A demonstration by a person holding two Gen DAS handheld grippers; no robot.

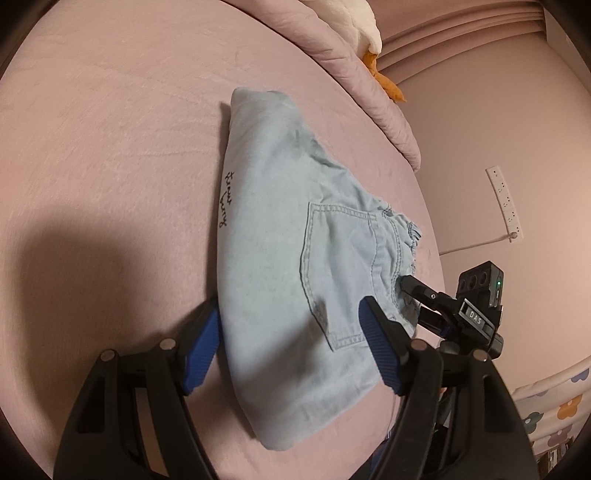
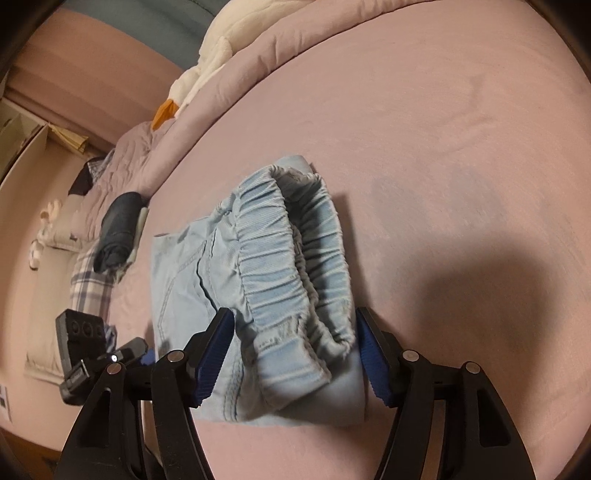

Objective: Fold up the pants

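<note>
Light blue denim pants lie folded into a compact bundle on the pink bed sheet, back pocket up. My left gripper is open, its blue pads straddling the near folded edge. My right gripper is open around the elastic waistband end of the pants. In the left wrist view the right gripper's black fingers touch the waistband. In the right wrist view the left gripper's body sits at the left.
A pink quilt and a white plush toy with an orange part lie at the bed's far edge. Dark folded clothes and a plaid cloth sit on the left. A wall power strip is to the right.
</note>
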